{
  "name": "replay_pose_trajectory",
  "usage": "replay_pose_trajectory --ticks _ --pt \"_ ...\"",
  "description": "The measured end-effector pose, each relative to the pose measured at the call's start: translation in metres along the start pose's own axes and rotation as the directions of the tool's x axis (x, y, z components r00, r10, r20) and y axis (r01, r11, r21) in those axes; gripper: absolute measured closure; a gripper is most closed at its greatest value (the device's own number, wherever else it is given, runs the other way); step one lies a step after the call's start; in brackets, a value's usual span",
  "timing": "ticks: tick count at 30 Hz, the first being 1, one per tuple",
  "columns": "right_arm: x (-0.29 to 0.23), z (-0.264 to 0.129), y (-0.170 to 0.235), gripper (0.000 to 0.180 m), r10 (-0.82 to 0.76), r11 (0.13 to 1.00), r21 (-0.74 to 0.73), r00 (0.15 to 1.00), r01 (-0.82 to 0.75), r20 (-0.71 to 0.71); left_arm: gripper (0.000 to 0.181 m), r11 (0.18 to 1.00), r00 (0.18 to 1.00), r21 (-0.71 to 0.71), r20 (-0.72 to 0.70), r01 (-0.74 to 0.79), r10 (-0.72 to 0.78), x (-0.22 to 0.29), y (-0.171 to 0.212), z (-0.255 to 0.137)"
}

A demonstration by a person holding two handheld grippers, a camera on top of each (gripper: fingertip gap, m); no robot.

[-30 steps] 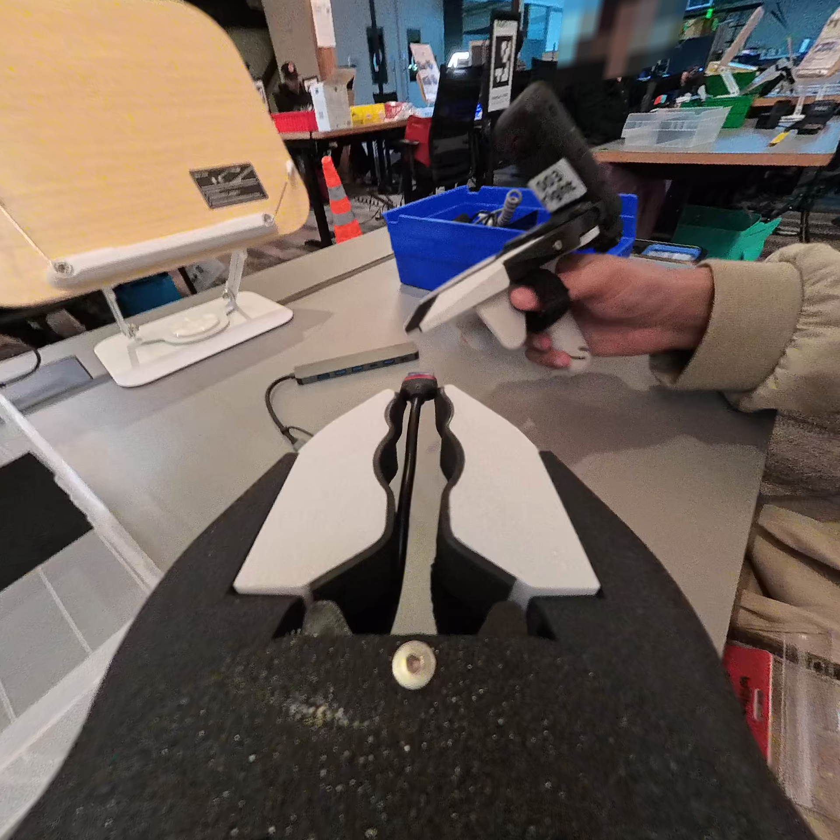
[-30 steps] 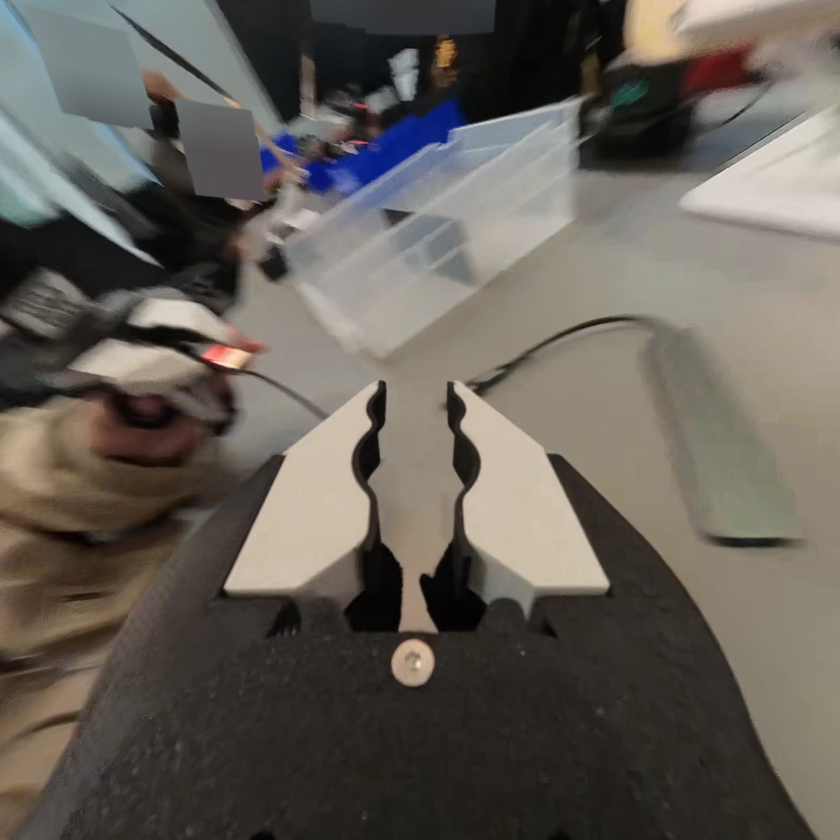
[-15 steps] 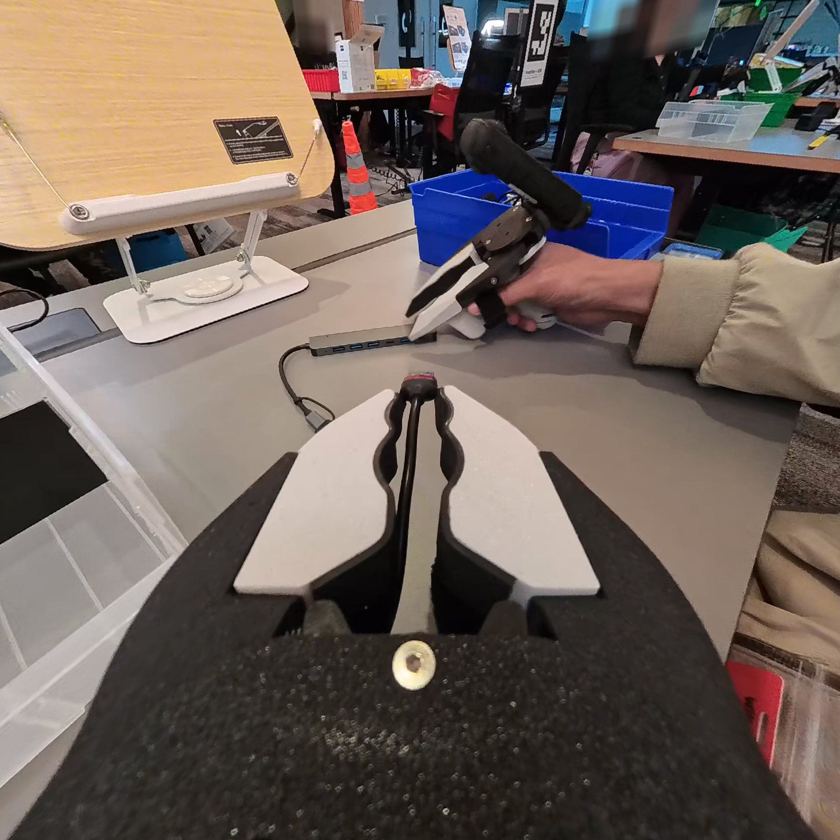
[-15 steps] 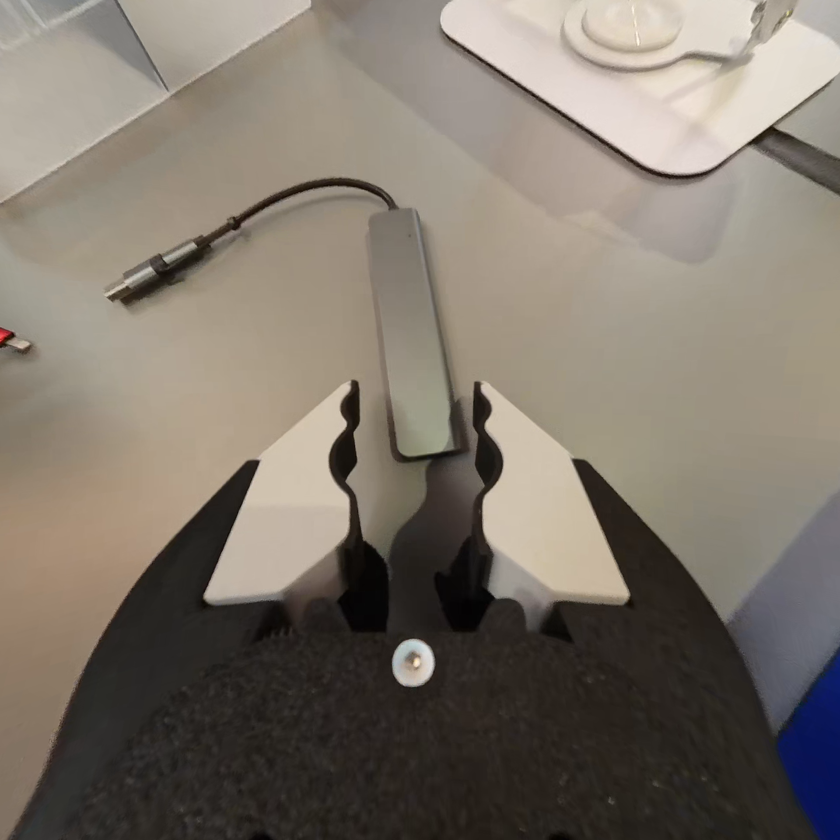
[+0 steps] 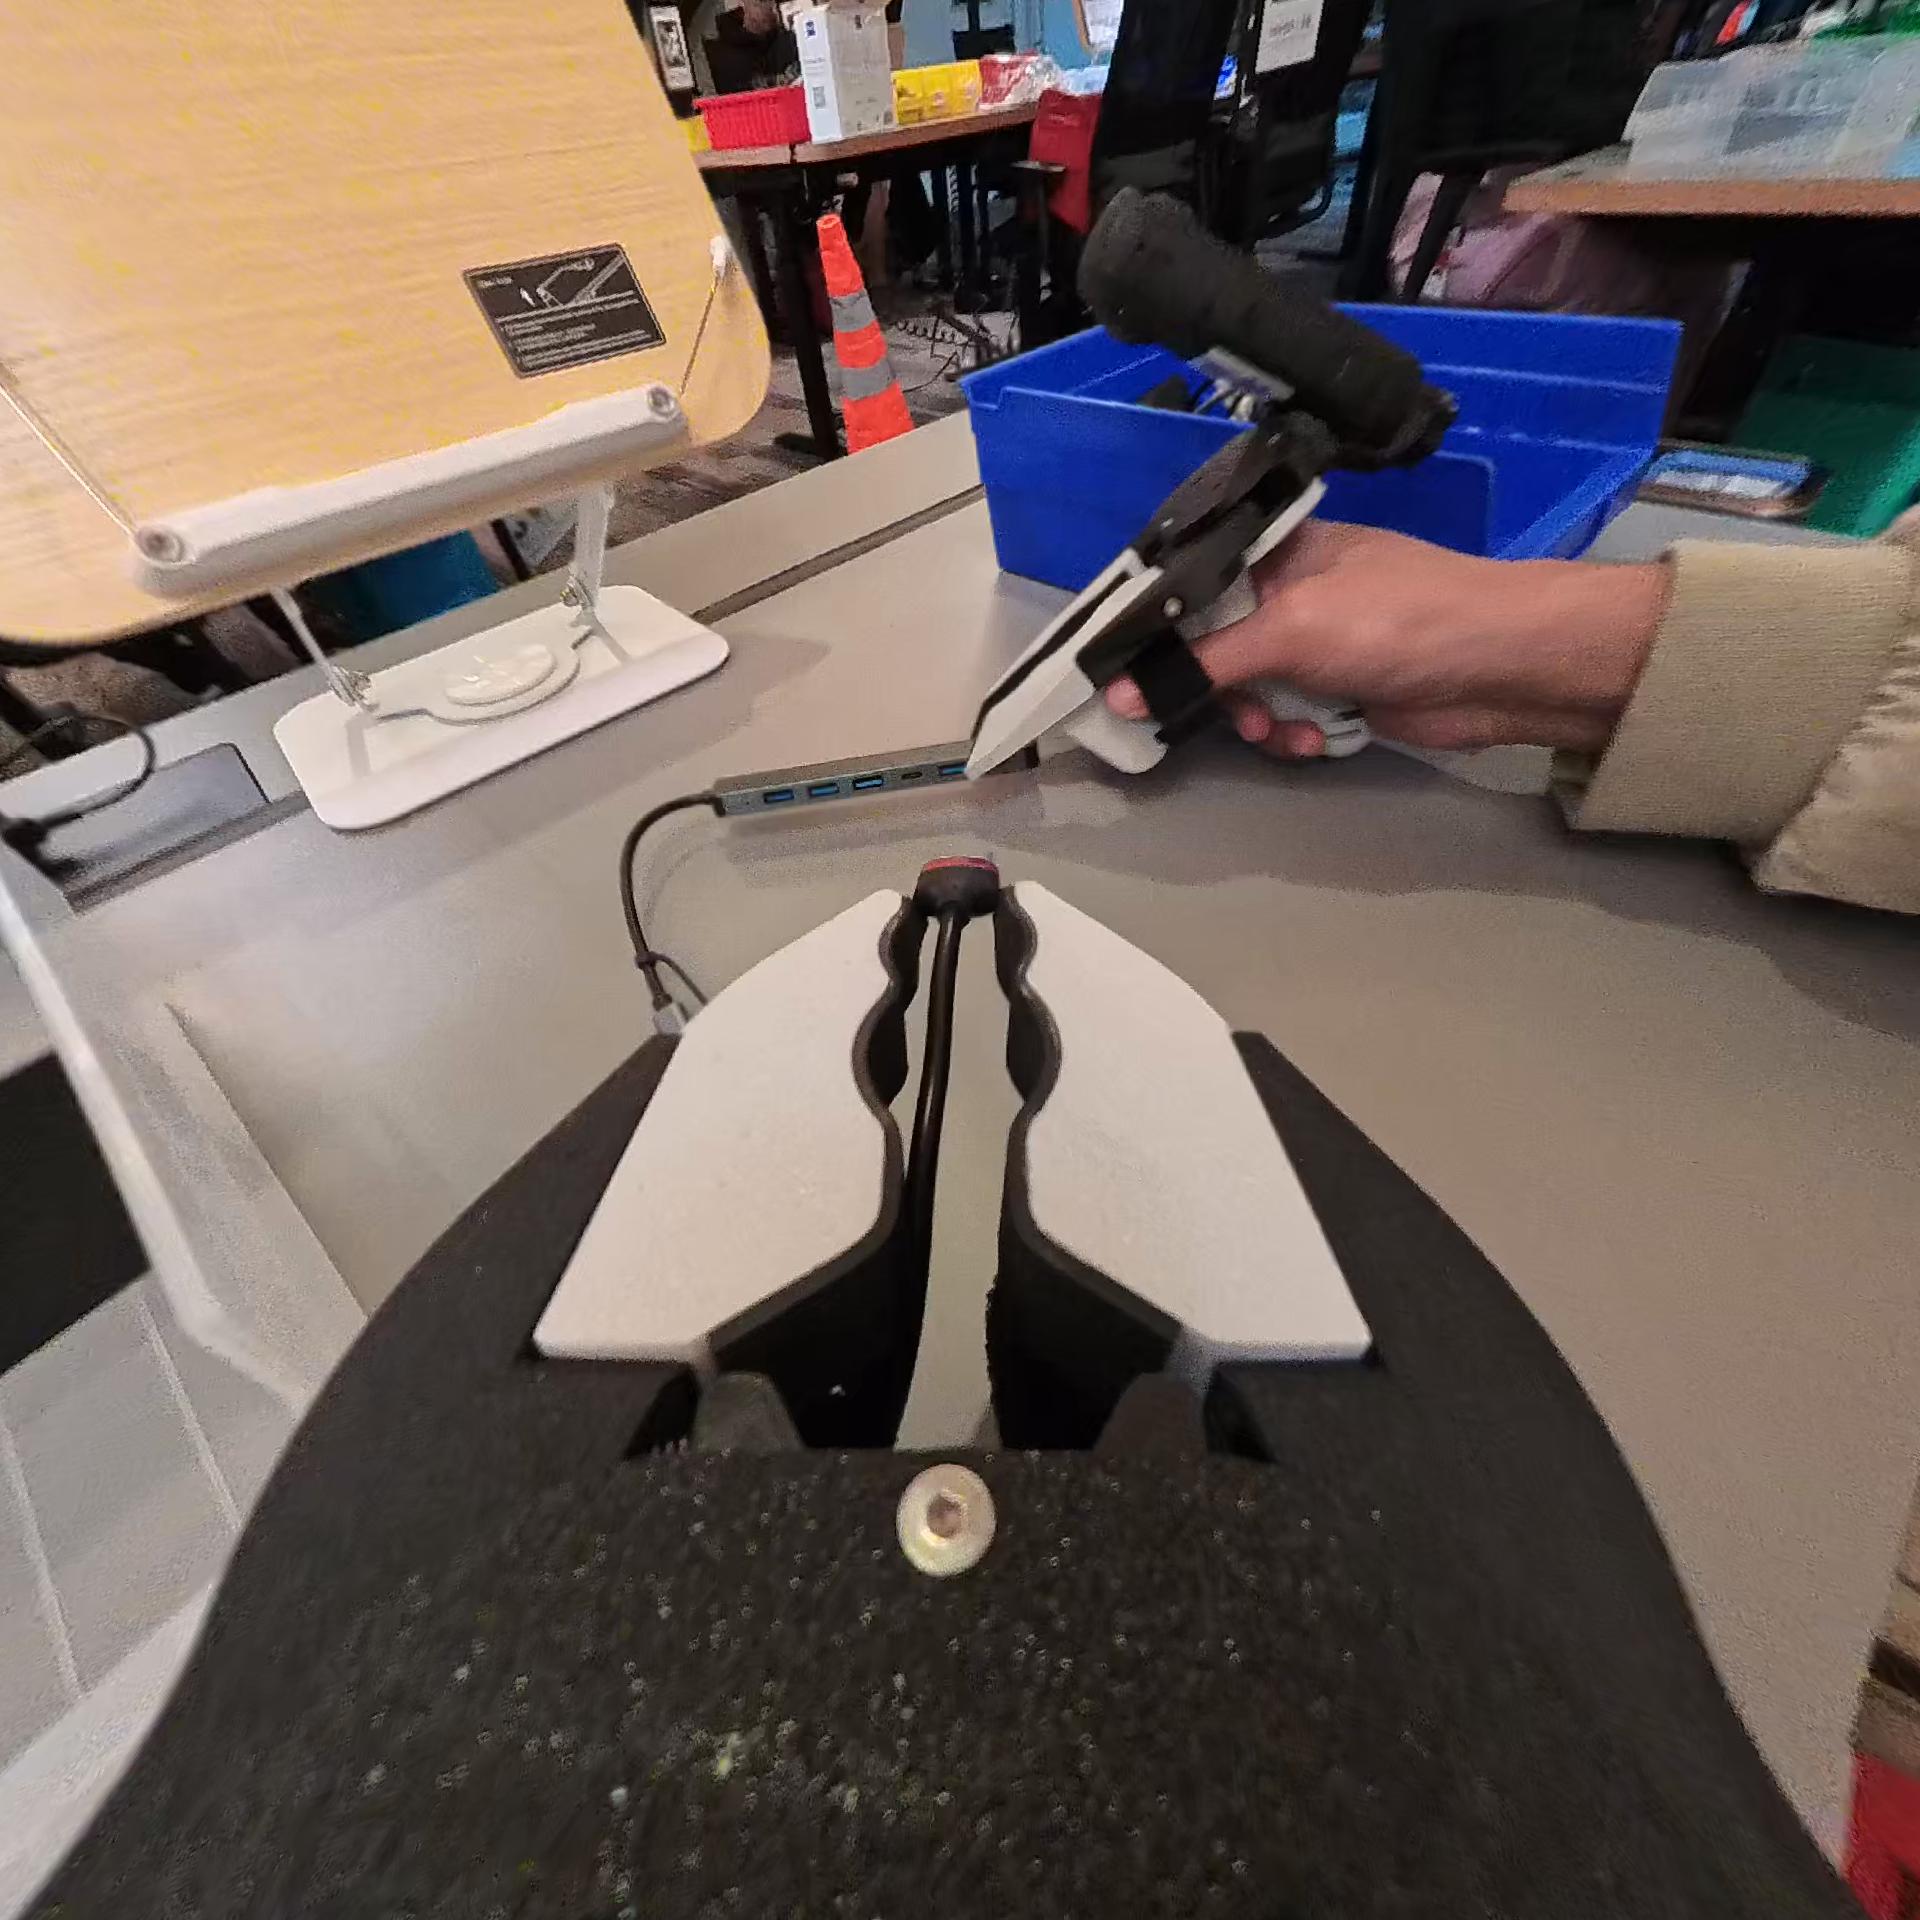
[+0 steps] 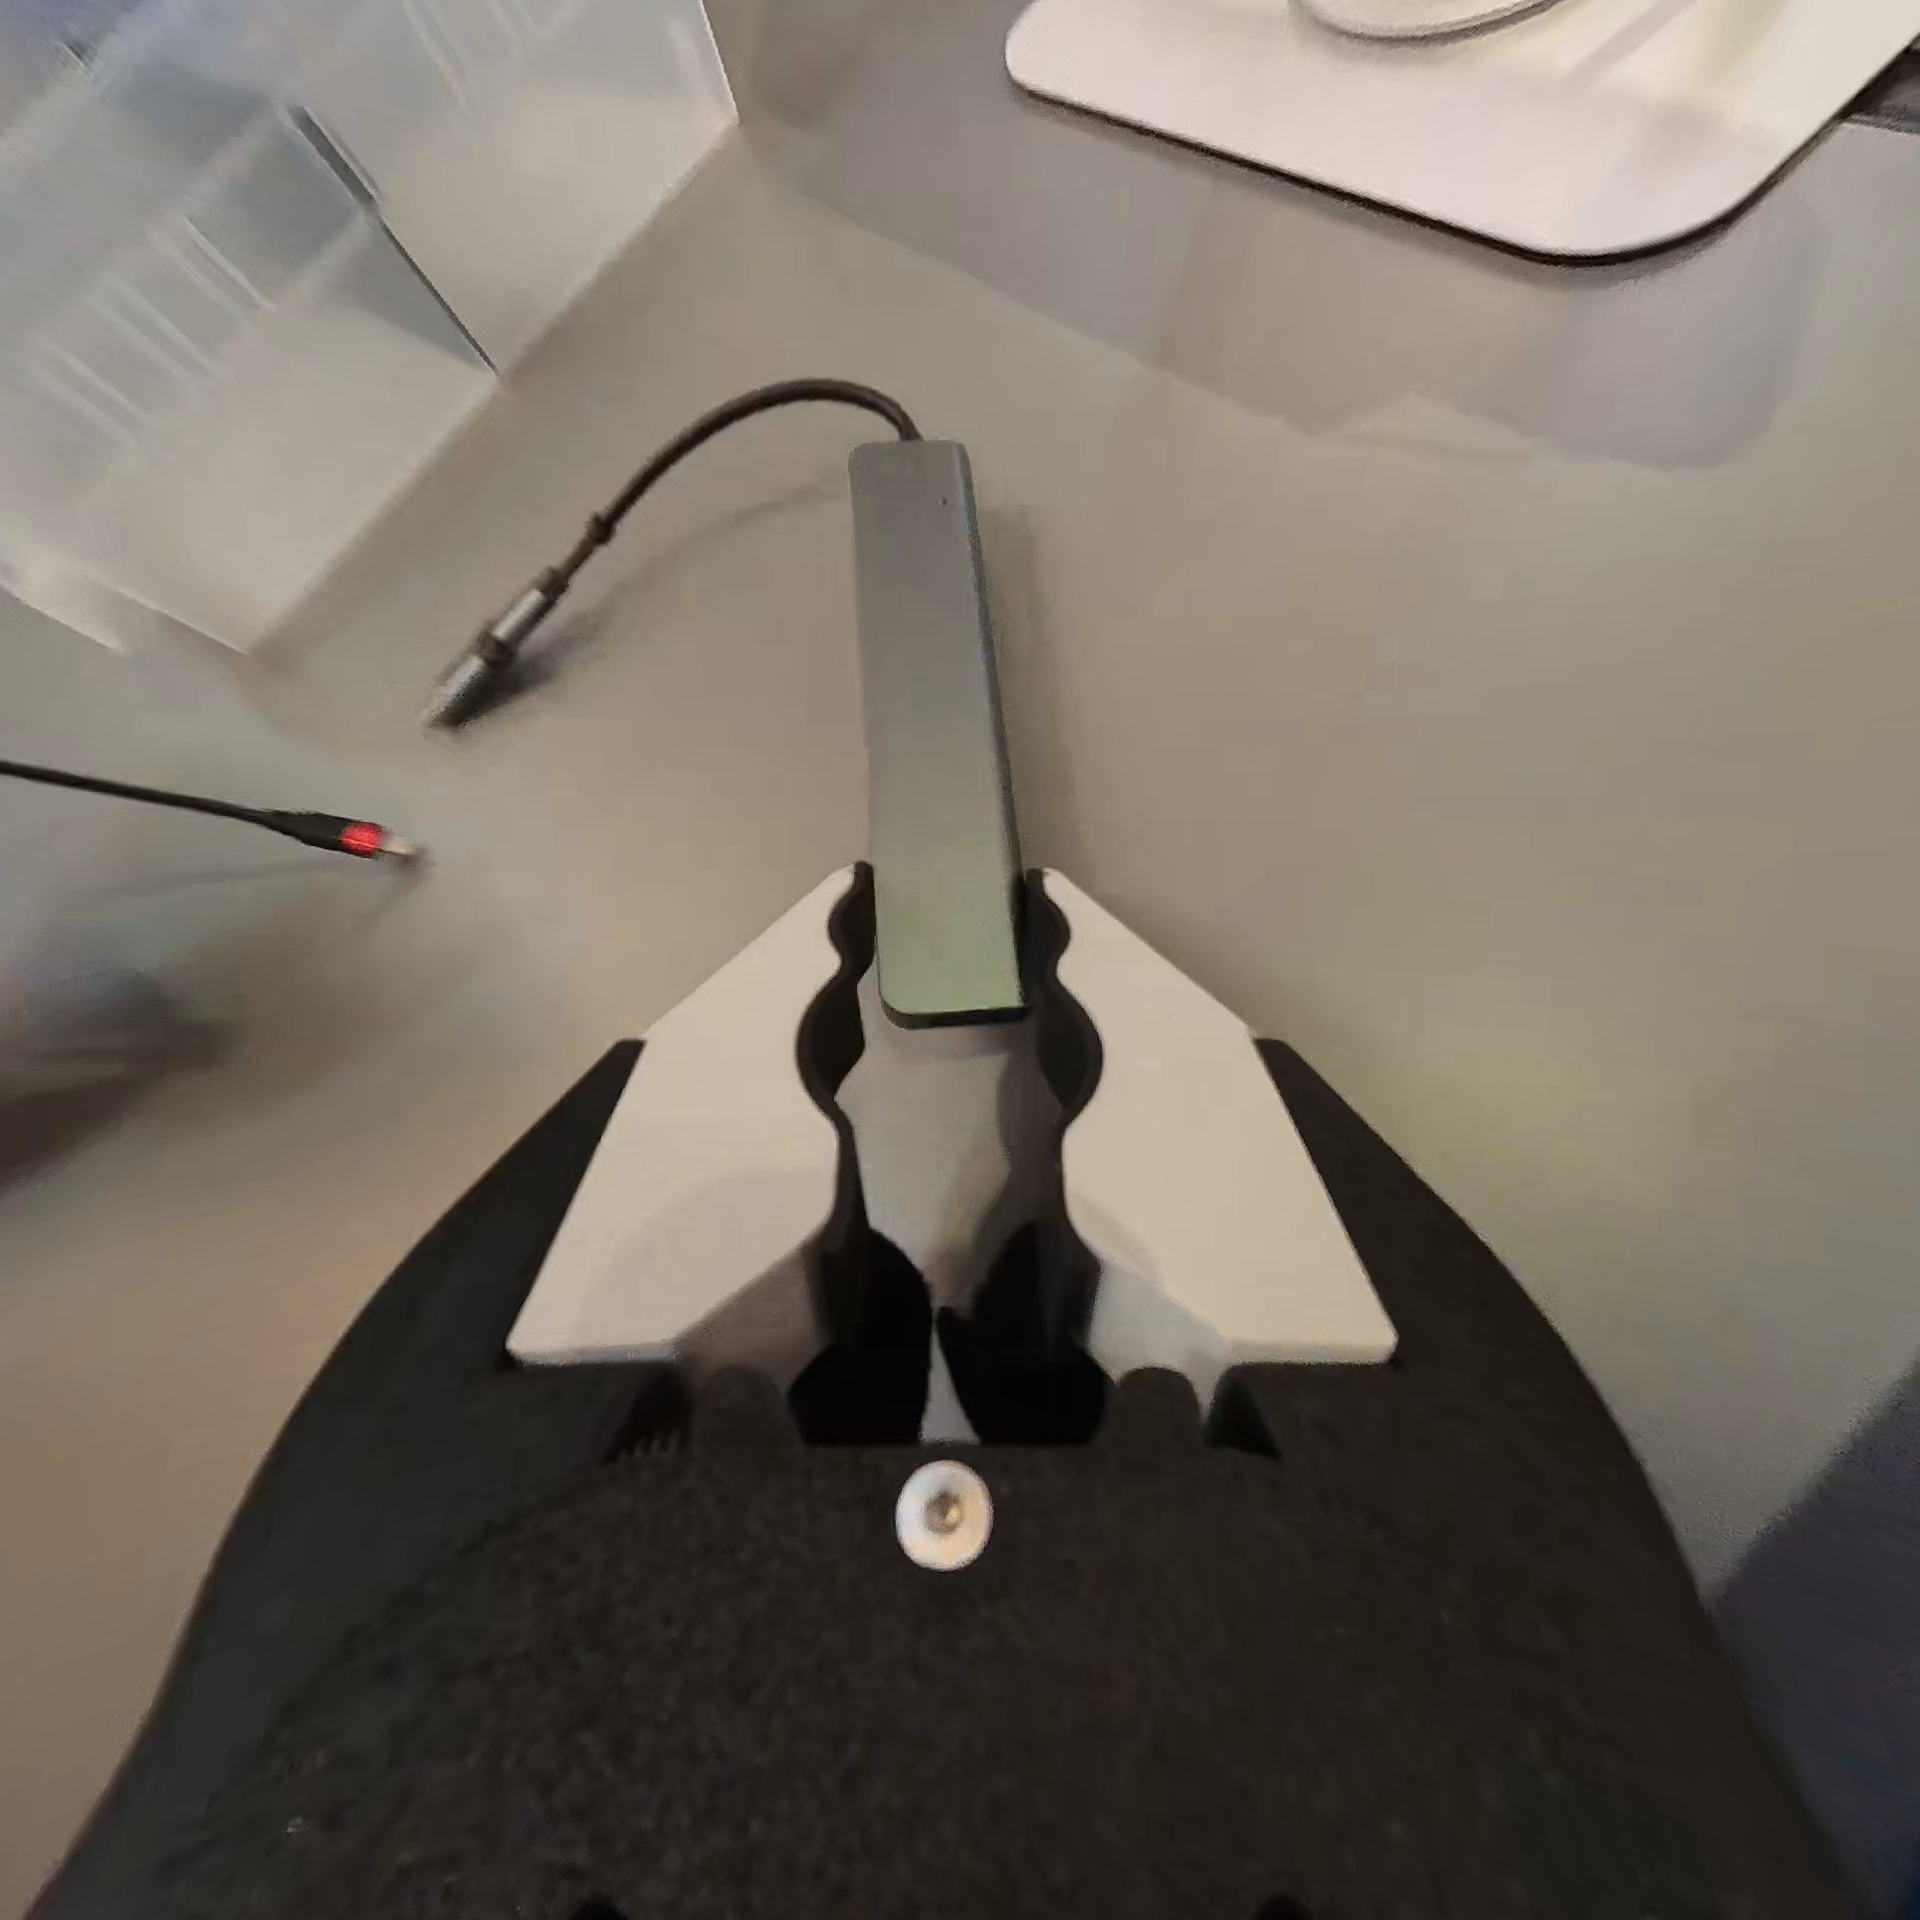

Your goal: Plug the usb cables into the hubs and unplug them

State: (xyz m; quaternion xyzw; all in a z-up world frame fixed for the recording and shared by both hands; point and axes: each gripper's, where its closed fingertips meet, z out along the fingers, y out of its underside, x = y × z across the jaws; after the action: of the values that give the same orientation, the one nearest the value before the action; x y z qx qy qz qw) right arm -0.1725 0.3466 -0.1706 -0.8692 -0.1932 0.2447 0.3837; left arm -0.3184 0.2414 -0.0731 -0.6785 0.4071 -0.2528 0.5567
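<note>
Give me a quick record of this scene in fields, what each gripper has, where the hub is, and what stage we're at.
left gripper: shut on the cable, plug end forward
right gripper: fingers around the near end of the hub, looks clamped
hub: flat on the grey table, ports empty
distance: plug short of the hub, apart
stage: not plugged in yet

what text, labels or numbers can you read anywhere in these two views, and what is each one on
Black sticker on the wooden stand board: a small diagram and lines of fine print, too small to read.
White box on the far table: dark printing, too small and blurred to read.
USB hub: no writing shows on its top face or port side.
Nothing else in either view bears legible text.
</note>
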Motion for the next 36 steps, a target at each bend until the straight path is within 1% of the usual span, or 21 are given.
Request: replay_pose_trajectory --ticks 1,4,7,9,11,15,16,18,21,29,36 --pt "-0.007 -0.006 -0.004 0.152 0.025 1.000 0.017 0.999 -0.026 0.027 0.167 1.000 1.000 -0.006 0.012 -0.019 0.019 0.001 -0.003 0.005" --pt "-0.035 -0.029 -0.018 0.151 0.048 0.995 0.088 0.993 -0.057 0.103 0.167 0.998 0.997 -0.038 0.054 -0.055 0.057 -0.002 -0.009 0.019" --pt "-0.063 -0.051 -0.027 0.151 0.055 0.984 0.160 0.983 -0.083 0.174 0.167 0.999 0.997 -0.037 0.077 -0.010 0.012 -0.011 -0.019 0.033" --pt "-0.074 -0.060 -0.028 0.151 0.045 0.977 0.197 0.984 -0.079 0.174 0.167 0.999 0.997 -0.030 0.076 0.019 -0.017 -0.014 -0.026 0.040" --pt "-0.080 -0.067 -0.028 0.151 0.060 0.967 0.234 0.984 -0.100 0.169 0.167 0.999 0.996 -0.041 0.093 0.008 -0.005 -0.014 -0.029 0.045" --pt "-0.083 -0.074 -0.029 0.151 0.029 0.959 0.279 0.995 -0.056 0.098 0.167 0.998 0.995 -0.050 0.089 -0.028 0.033 -0.003 -0.026 0.056" --pt "-0.087 -0.074 -0.030 0.151 0.029 0.958 0.283 0.995 -0.056 0.099 0.167 0.998 0.994 -0.053 0.095 -0.046 0.051 0.000 -0.024 0.058" --pt "-0.088 -0.071 -0.029 0.152 0.022 0.960 0.277 0.998 -0.036 0.055 0.167 0.995 0.989 -0.031 0.114 -0.093 0.096 0.004 -0.025 0.060" --pt "-0.098 -0.065 -0.027 0.151 0.019 0.965 0.261 0.997 -0.039 0.079 0.167 0.981 0.967 -0.014 0.163 -0.196 0.196 0.004 -0.028 0.059" --pt "-0.105 -0.059 -0.024 0.151 -0.022 0.972 0.237 0.998 0.006 0.066 0.167 0.992 0.979 -0.013 0.162 -0.127 0.128 -0.007 -0.023 0.057" --pt "-0.106 -0.060 -0.024 0.151 -0.008 0.972 0.236 0.996 -0.013 0.086 0.167 0.995 0.982 -0.020 0.156 -0.100 0.102 -0.009 -0.020 0.057"
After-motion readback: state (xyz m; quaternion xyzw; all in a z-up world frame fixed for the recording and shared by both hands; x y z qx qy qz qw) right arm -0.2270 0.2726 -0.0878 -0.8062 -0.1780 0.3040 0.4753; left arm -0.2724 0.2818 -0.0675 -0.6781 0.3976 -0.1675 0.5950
